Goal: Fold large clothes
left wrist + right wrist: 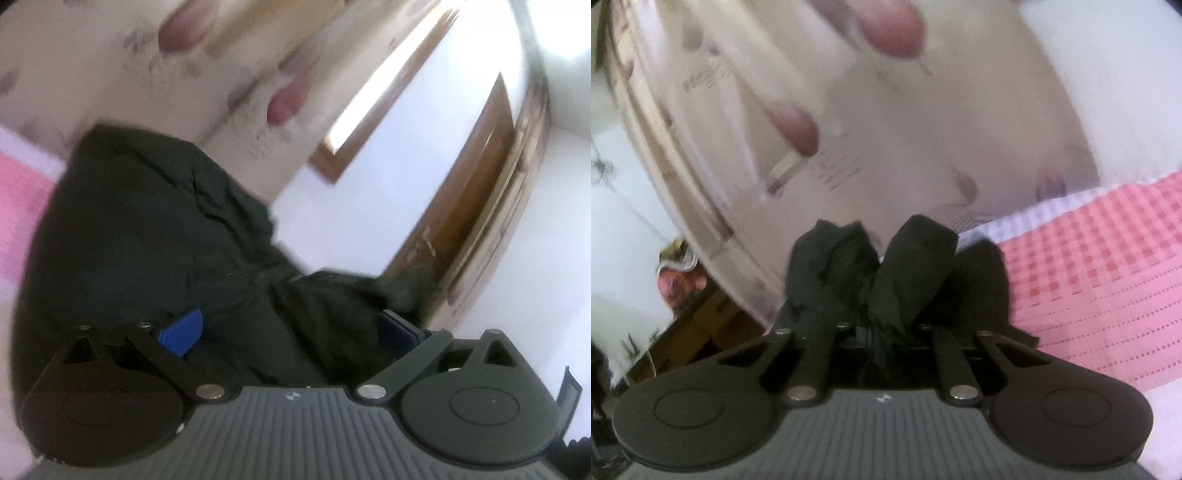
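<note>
White walls and a pale curtain (229, 74) printed with dark red flowers fill the background of both blurred, tilted views, with a wooden door (476, 177) and a wood-framed window (373, 110) showing in the left wrist view. Below lies a bed under a pink checked bedspread (1108, 273), its edge bordered in white where it meets the curtain. A dark green garment (147, 229) is lifted off the bed between the two tools. In the left wrist view it spreads as a broad dark sheet, its long side rising from the jaws toward the upper left, with a crumpled edge falling away to the right in front of the white wall. The left gripper (291, 332) has its blue fingertips (183, 332) set wide apart with the cloth bunched thickly between them; whether the pads press on it I cannot tell. The right gripper (882, 332) is clenched on the same cloth, which sprouts straight ahead from the narrow jaws in two dark bunches (871, 269) pointing away from the camera toward the curtain. To the right of that gripper the bedspread lies flat and bare, giving open room; to its left the bed edge drops toward a wooden piece of furniture (698, 325) and some clutter against the white wall.
</note>
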### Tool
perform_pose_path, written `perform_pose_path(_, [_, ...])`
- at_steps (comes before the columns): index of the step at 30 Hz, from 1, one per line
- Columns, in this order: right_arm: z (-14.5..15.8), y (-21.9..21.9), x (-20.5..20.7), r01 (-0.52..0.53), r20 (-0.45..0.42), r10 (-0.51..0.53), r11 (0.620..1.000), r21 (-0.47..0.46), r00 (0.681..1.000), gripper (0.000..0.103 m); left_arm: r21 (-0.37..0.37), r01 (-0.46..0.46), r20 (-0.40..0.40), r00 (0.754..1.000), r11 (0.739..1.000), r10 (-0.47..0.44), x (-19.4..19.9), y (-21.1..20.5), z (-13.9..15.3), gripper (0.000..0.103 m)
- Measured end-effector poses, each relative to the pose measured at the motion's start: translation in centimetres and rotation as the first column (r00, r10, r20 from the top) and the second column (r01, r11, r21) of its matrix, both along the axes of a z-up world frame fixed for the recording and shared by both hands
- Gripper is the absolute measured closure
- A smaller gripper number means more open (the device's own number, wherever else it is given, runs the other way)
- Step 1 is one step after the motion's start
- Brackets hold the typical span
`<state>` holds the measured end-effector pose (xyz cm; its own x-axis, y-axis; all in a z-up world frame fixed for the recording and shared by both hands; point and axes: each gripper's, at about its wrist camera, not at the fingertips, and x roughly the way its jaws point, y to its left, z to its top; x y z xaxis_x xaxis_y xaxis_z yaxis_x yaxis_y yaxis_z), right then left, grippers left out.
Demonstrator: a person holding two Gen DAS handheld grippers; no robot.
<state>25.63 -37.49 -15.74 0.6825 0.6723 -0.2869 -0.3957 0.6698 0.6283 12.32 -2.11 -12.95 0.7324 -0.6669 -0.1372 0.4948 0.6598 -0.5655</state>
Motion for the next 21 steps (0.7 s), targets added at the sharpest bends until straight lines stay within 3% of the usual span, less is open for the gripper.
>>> perform_pose_path(2, [-5.5, -0.8, 1.6, 0.027, -0.171, -0.018, 0.998, 0.048, 0.985, 0.092, 0.025, 0.013, 0.019, 1.000, 1.000, -0.014, 0.4, -0.8, -0.8, 0.004])
perform_pose_path(3, [-7.8, -1.6, 1.2, 0.044, -0.221, -0.013, 0.990, 0.137, 0.975, 0.093, 0.038, 0.016, 0.042, 0.999, 0.999, -0.017, 0.3, -1.1, -1.1, 0.003])
perform_pose_path(5, [-9.4, -2.8, 0.0, 0.075, -0.253, -0.013, 0.969, 0.236, 0.967, 0.091, 0.047, 0.015, 0.066, 0.998, 0.999, -0.018, 0.0, -1.4, -1.4, 0.001])
perform_pose_path(10, [-5.9, -6.5, -3.6, 0.168, -0.157, -0.138, 0.966, 0.198, 0.978, 0.072, 0.059, 0.028, 0.082, 0.996, 0.998, -0.032, 0.6, -2.1, -1.8, 0.001])
perform_pose_path(13, [-1.9, -6.8, -6.7, 0.108, -0.083, -0.097, 0.984, 0.140, 0.992, 0.065, 0.049, 0.028, 0.092, 0.995, 0.998, -0.032, 0.6, -2.0, -2.0, 0.001])
perform_pose_path(15, [0.5, -5.6, -9.3, 0.040, -0.084, -0.033, 0.995, 0.088, 0.996, 0.039, 0.054, 0.021, 0.106, 0.994, 0.998, -0.027, 0.6, -2.2, -2.1, 0.001])
perform_pose_path(16, [1.2, -4.7, -10.1, 0.021, -0.096, -0.013, 0.997, 0.077, 0.995, 0.017, 0.058, 0.020, 0.112, 0.993, 0.998, -0.026, 0.5, -2.3, -2.2, 0.001])
perform_pose_path(17, [1.7, -3.9, -10.8, -0.014, -0.112, 0.020, 0.998, 0.060, 0.994, 0.010, 0.057, 0.018, 0.115, 0.993, 0.998, -0.024, 0.4, -2.3, -2.3, 0.001])
perform_pose_path(21, [2.3, -0.1, -10.8, -0.083, -0.234, 0.066, 0.995, -0.062, 0.970, 0.010, 0.039, 0.018, 0.112, 0.993, 0.999, -0.023, 0.2, -2.0, -2.4, 0.000])
